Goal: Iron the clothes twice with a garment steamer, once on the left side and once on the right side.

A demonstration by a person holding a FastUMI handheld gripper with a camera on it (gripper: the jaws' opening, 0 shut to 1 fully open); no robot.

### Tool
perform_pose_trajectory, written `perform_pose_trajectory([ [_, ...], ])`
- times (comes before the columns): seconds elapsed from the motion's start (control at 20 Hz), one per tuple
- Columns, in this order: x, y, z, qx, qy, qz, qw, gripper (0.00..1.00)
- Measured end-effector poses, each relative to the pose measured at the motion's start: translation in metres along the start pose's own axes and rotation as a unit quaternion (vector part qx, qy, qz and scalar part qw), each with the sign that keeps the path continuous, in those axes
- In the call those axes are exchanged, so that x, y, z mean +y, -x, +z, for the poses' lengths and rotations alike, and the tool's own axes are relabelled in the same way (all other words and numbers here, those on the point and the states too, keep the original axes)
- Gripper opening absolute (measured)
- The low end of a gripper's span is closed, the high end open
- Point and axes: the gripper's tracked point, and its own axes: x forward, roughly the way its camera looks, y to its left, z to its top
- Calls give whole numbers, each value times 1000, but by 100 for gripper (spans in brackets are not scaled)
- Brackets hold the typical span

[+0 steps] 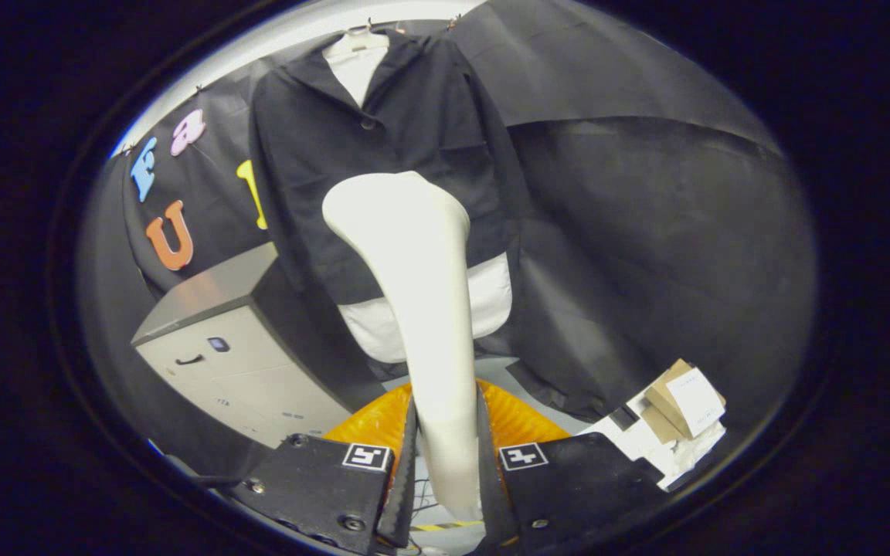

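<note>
Steamer (414,270), a cream-white handheld unit with a long neck and a broad rounded head, rises up the middle of the frame from between the gripper (446,463) fingers, and both fingers press against the sides of its handle, so the jaws are closed on it. Each finger (402,471) is a dark narrow pad, and the black gripper body on either side carries a square black-and-white marker. Behind the fingers, low in the centre of the frame, an orange ribbed object (514,421) shows on both sides of the handle. The steamer's head sits in front of a black jacket (383,147) that hangs on a hanger (358,37) at the upper centre of the frame, against the black cloth wall; the head overlaps the jacket's lower middle, though whether it touches the fabric cannot be told. A white garment (491,297) shows at the jacket's open collar and below its hem. To the lower left of the jacket stands a grey cabinet (236,355) with a dark handle. At the lower right of the frame, brown cardboard boxes (681,401) with white labels lie on a white surface.
</note>
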Motion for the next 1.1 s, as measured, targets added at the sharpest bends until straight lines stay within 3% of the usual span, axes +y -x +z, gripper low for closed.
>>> perform_pose_trajectory([
  [0.25, 37, 87, -37, -18, 4, 10, 1000, 38],
  [0.5, 86, 146, -61, -37, 47, 48, 997, 38],
  [0.75, 121, 184, -86, -51, 94, 95, 990, 38],
  [1.1, 128, 197, -112, -46, 110, 104, 987, 38],
])
